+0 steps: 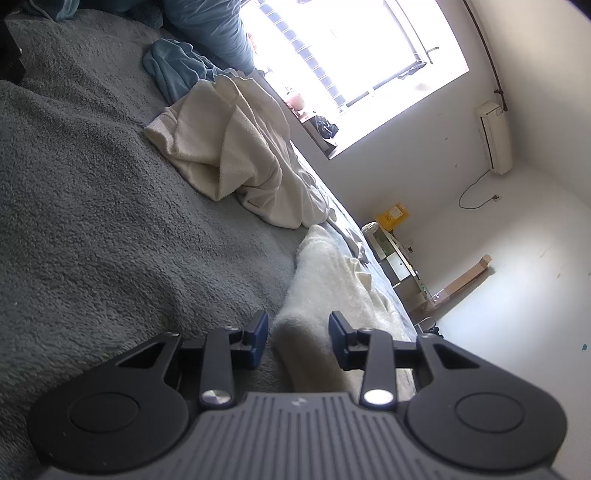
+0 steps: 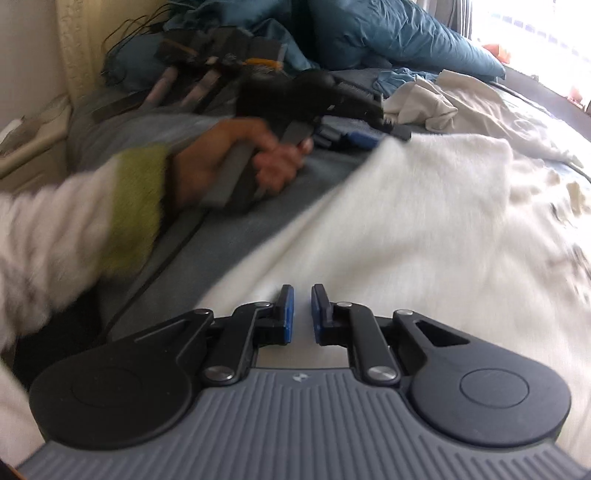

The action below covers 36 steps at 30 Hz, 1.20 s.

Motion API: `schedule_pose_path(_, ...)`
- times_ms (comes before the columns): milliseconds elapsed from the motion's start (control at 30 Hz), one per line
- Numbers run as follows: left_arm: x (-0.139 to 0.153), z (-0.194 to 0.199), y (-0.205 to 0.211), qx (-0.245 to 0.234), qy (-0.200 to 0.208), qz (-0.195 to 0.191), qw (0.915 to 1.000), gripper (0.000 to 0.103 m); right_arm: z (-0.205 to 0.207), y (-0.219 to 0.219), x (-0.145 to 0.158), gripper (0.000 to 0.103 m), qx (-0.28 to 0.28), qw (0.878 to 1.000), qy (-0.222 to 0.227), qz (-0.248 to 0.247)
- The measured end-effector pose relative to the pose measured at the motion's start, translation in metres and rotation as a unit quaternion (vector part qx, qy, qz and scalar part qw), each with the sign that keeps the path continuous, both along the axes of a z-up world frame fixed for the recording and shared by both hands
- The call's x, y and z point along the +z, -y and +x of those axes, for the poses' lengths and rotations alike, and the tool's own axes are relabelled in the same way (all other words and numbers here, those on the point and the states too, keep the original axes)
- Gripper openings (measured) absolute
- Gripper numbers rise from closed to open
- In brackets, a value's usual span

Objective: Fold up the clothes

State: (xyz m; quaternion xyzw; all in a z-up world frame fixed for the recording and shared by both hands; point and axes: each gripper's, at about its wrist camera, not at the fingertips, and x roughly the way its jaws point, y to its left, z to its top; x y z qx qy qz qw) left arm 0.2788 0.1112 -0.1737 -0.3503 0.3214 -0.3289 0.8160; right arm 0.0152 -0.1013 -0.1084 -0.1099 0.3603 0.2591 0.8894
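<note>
Two grippers, one white fleece garment, several other textiles on a bed.

White garment (image 2: 406,221): fluffy, spread over the right half of the grey blanket (image 1: 92,221); in the left wrist view a rolled or folded edge of it (image 1: 314,332) runs between the fingers of that gripper.

Left gripper (image 1: 298,332): jaws part open, blue pads either side of the garment's folded edge; whether the pads press on the cloth cannot be told. In the right wrist view it (image 2: 364,138) is held in the person's left hand (image 2: 258,162) at the garment's far left edge, blurred. Sleeve on that arm: white with a green cuff (image 2: 136,199).

Right gripper (image 2: 303,314): jaws nearly closed, a narrow slit between the blue pads, white cloth seen behind the slit; no cloth can be made out pinched in it, and the picture is blurred.

Cream cloth (image 1: 229,147): crumpled heap on the blanket beyond the garment, apart from it.

Teal cloth (image 1: 173,70): bunched just behind the cream heap.

Blue pillow (image 2: 399,33): at the head of the bed.

Dark gear with cables (image 2: 207,55): piled at the bed's far left corner, near a cream wall.

Window (image 1: 351,55): bright, beside the bed.

Air conditioner (image 1: 495,136): on the white wall, cord hanging below.

Yellow box (image 1: 393,214) and low shelf (image 1: 395,258): at the bed's far side.
</note>
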Motion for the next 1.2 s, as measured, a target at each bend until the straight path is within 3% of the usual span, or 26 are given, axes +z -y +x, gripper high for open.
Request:
schedule_pose_path(200,0.003,-0.003,-0.003,0.010,0.003,-0.004,0.9999,0.037,-0.063,0.007,-0.005,0.013,-0.008,0.998,-0.020,0.067)
schedule_pose_path(367,0.034,-0.049,-0.010,0.043,0.040,0.034,0.9977,0.044,-0.101,0.018,-0.008,0.013,0.009,0.988,-0.067,0.142)
schedule_pose_path(500,0.069,-0.118,-0.011,0.030,0.067,0.039,0.9965,0.047,-0.119,0.059,0.014,0.013,-0.030,0.984,-0.009,0.174)
schedule_pose_path(600,0.093,-0.176,0.002,0.005,0.087,0.040,0.9954,0.051,-0.124,0.101,0.021,0.013,-0.098,0.972,0.019,0.211)
schedule_pose_path(700,0.098,-0.220,0.036,-0.032,0.087,0.095,0.9911,0.051,-0.134,0.135,0.025,0.013,-0.158,0.964,0.070,0.203)
schedule_pose_path(833,0.082,-0.267,0.079,-0.074,0.078,0.172,0.9792,0.051,-0.147,0.177,0.023,0.013,-0.235,0.948,0.134,0.170)
schedule_pose_path(900,0.068,-0.283,0.094,-0.082,0.071,0.219,0.9697,0.051,-0.153,0.199,0.009,0.013,-0.269,0.942,0.132,0.150)
schedule_pose_path(967,0.066,-0.293,0.099,-0.074,0.069,0.247,0.9637,0.050,-0.159,0.218,-0.009,0.013,-0.294,0.940,0.104,0.140)
schedule_pose_path(1067,0.070,-0.305,0.104,-0.063,0.069,0.278,0.9560,0.050,-0.173,0.240,-0.026,0.012,-0.298,0.937,0.070,0.170)
schedule_pose_path(1200,0.095,-0.300,0.117,-0.061,0.100,0.288,0.9505,0.052,-0.168,0.250,-0.001,0.013,-0.278,0.937,0.114,0.178)
